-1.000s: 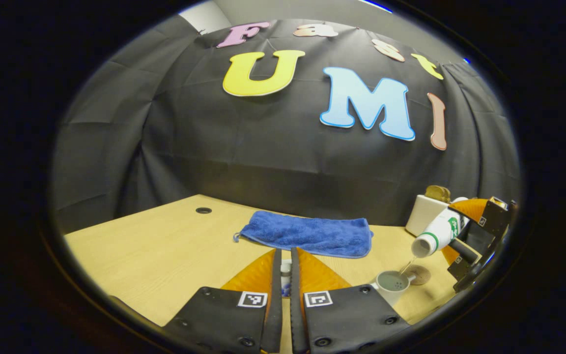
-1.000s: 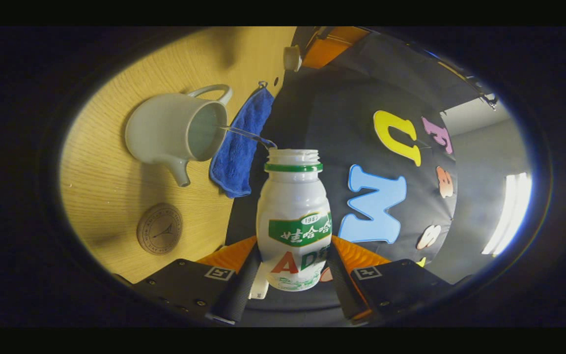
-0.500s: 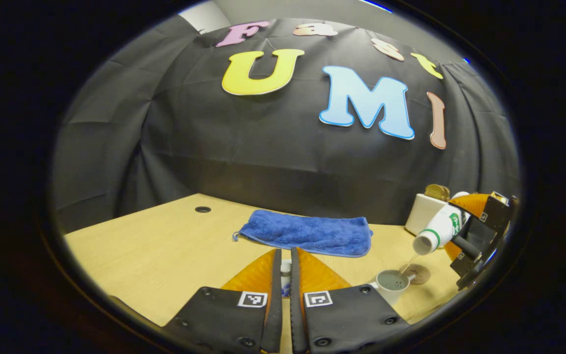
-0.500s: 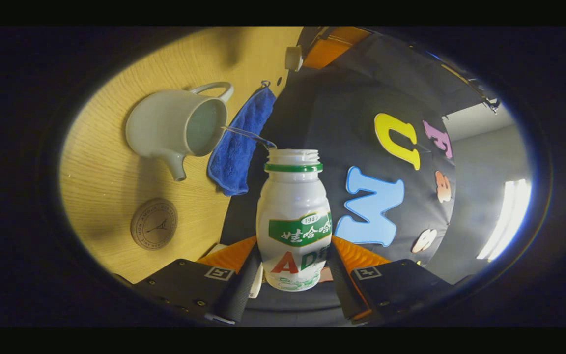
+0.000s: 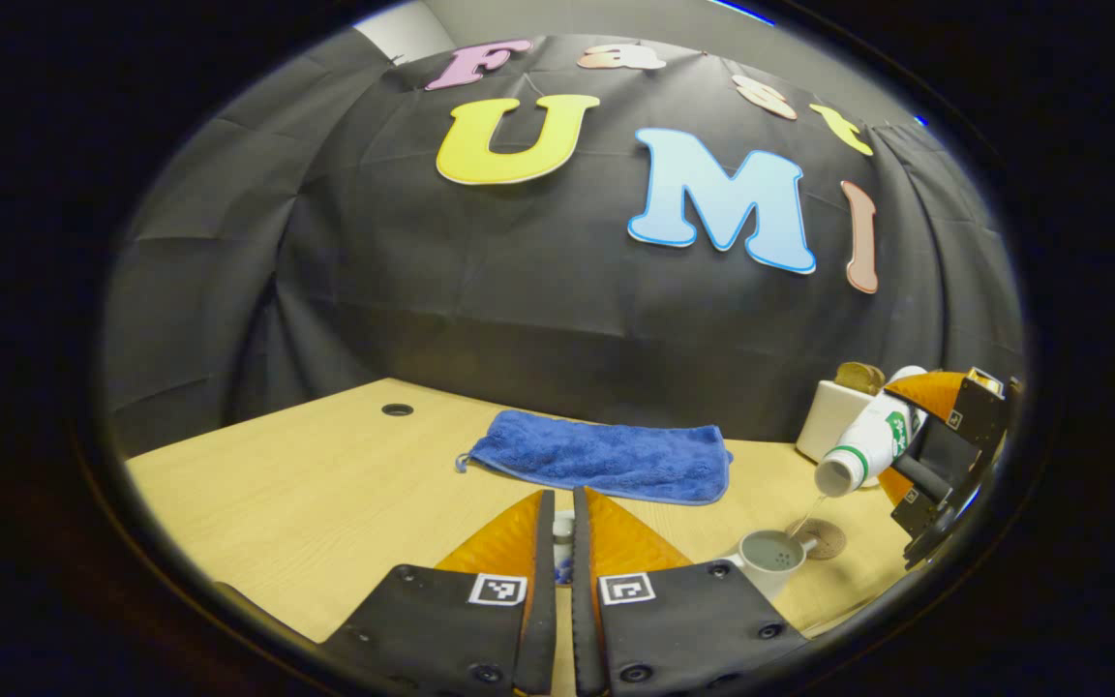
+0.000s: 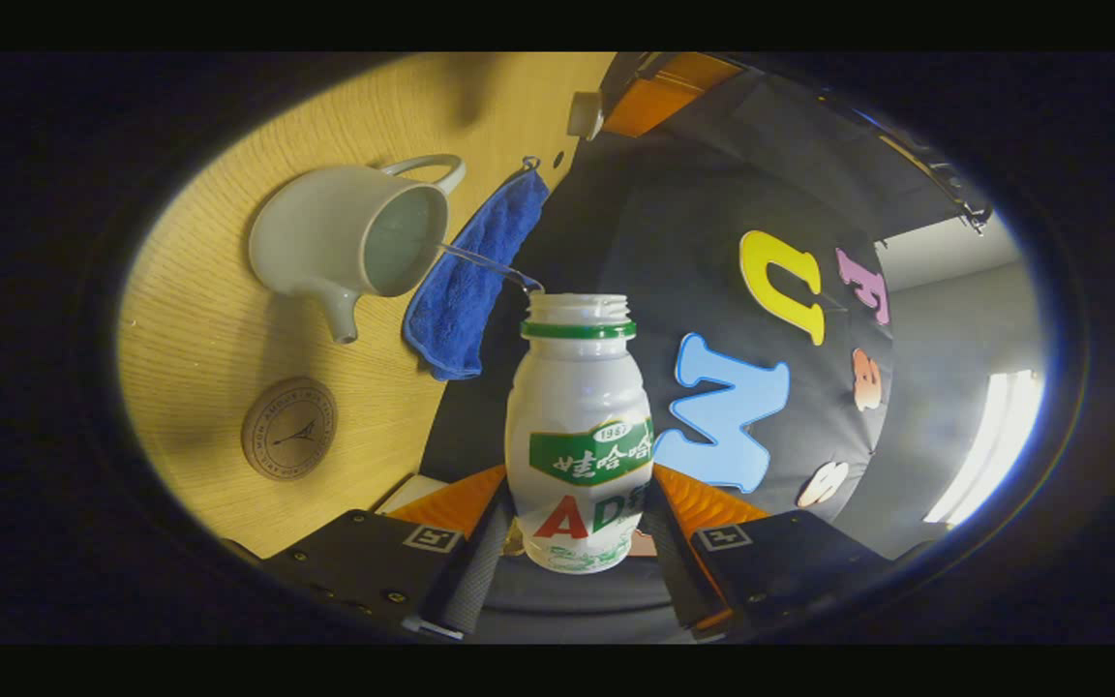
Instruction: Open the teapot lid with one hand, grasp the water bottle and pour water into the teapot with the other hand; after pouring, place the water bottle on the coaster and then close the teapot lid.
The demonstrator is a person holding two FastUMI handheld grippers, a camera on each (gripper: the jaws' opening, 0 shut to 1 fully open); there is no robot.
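Pouring water into the open teapot

Tilting the white plastic bottle with the green label (image 6: 579, 426), the right tongs (image 6: 572, 542) pinch its base; a thin stream (image 6: 480, 263) runs into the pale ceramic teapot (image 6: 345, 242) on the wooden table (image 6: 199, 358), near the round cork coaster (image 6: 288, 441). Left tongs (image 5: 562, 547) pinch the small white lid (image 5: 563, 530)

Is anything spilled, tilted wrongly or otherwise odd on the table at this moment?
Nothing stands out. The right gripper tips the water bottle and a thin stream lands inside the open teapot, no puddle on the table. The coaster lies bare, and the blue towel lies flat.
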